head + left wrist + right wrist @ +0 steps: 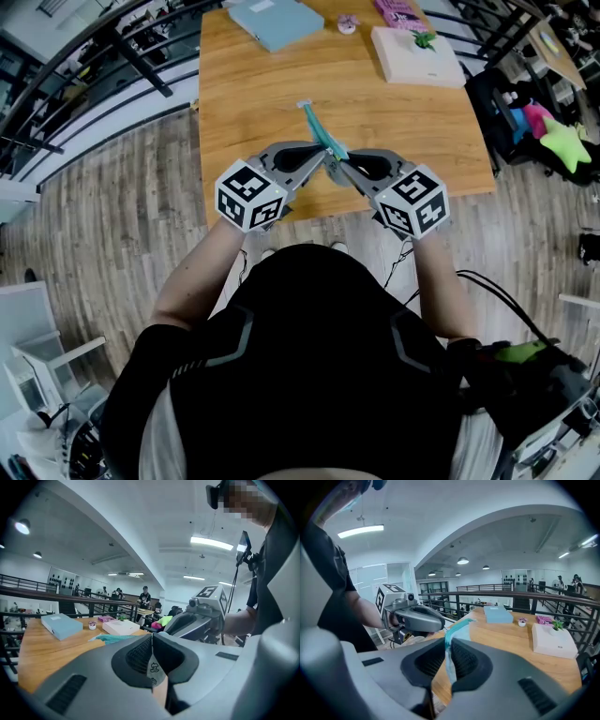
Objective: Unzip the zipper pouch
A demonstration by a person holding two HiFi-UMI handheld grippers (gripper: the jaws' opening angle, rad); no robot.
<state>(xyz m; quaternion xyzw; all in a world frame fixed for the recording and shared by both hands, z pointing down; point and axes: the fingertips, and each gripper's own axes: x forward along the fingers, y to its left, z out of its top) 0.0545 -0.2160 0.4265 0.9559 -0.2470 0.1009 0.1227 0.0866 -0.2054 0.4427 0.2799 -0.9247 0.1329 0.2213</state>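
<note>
Both tools were clenched on the teal zipper pouch [323,139] — it hung between them, lifted above the near edge of the wooden surface [253,94]. Of the pair, the left tool [152,641] pinched a pale printed tab [153,668] (pads tight together on it), and the right tool [447,651] gripped the pouch's teal edge — fabric standing upright between its pads.
</note>
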